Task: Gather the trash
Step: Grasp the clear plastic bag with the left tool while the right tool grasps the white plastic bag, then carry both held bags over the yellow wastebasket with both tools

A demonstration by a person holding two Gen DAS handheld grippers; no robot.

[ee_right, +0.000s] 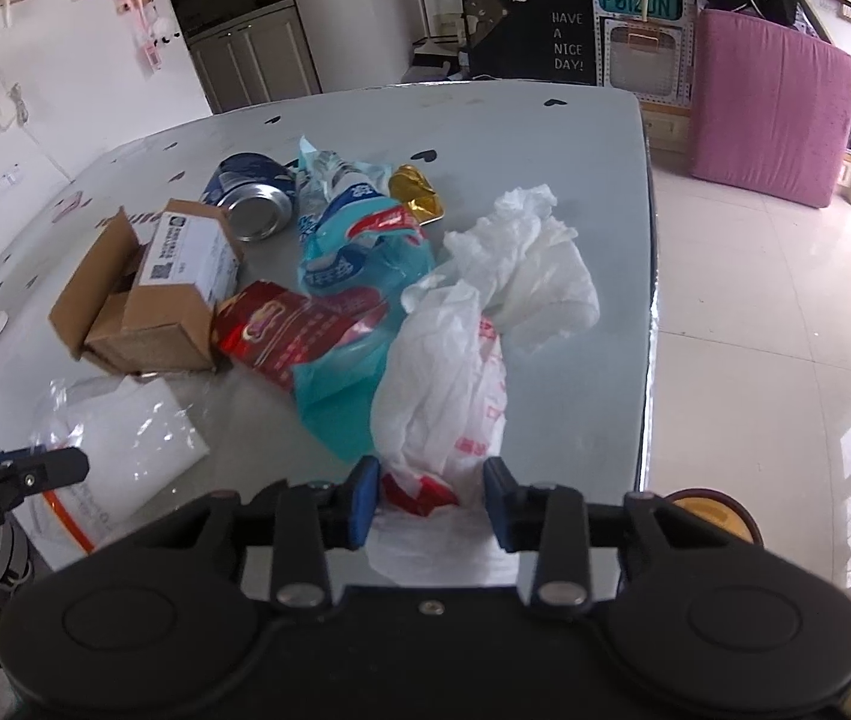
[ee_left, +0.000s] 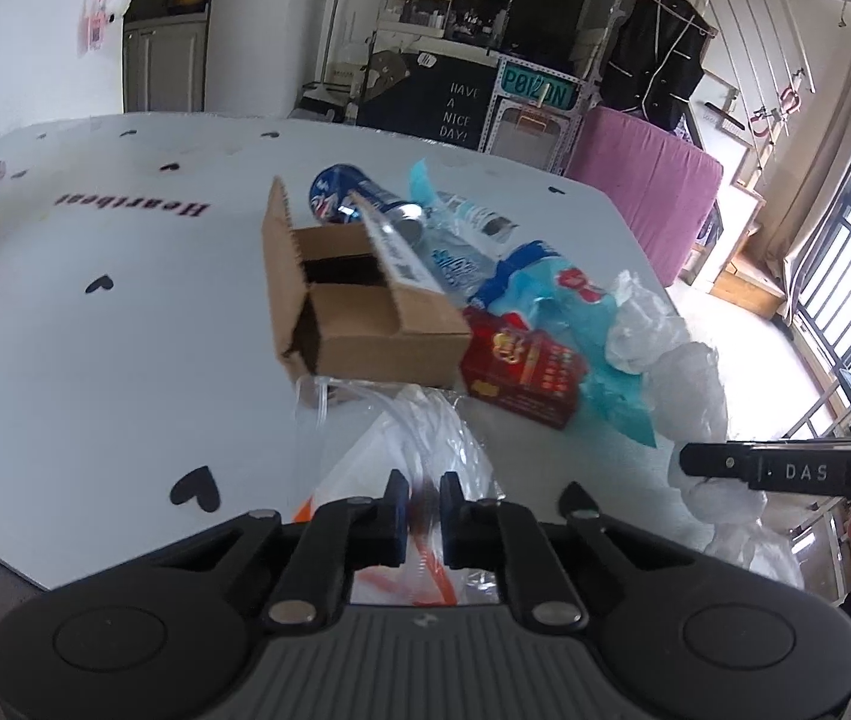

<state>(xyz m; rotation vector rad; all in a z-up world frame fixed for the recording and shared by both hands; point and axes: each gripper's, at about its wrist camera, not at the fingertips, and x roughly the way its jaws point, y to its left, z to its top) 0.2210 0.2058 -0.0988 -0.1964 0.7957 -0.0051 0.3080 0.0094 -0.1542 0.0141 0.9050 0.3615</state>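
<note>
Trash lies in a heap on the white table (ee_left: 65, 312): an open cardboard box (ee_left: 359, 312), a blue drink can (ee_left: 359, 198), a red carton (ee_left: 521, 372), a blue plastic wrapper (ee_left: 581, 312), a crushed clear bottle (ee_left: 461, 240) and crumpled white tissue (ee_right: 533, 258). My left gripper (ee_left: 424, 516) is shut on a clear plastic bag with orange trim (ee_left: 419, 450) at the near table edge. My right gripper (ee_right: 431, 501) is open, its fingers either side of a white plastic bag with red print (ee_right: 449, 396).
A gold foil wrapper (ee_right: 416, 192) lies behind the heap. The table's right edge (ee_right: 647, 300) drops to a tiled floor. A pink mattress (ee_right: 767, 120) and a black "HAVE A NICE DAY!" board (ee_right: 566, 42) stand beyond. A yellow round object (ee_right: 707, 510) sits below the table edge.
</note>
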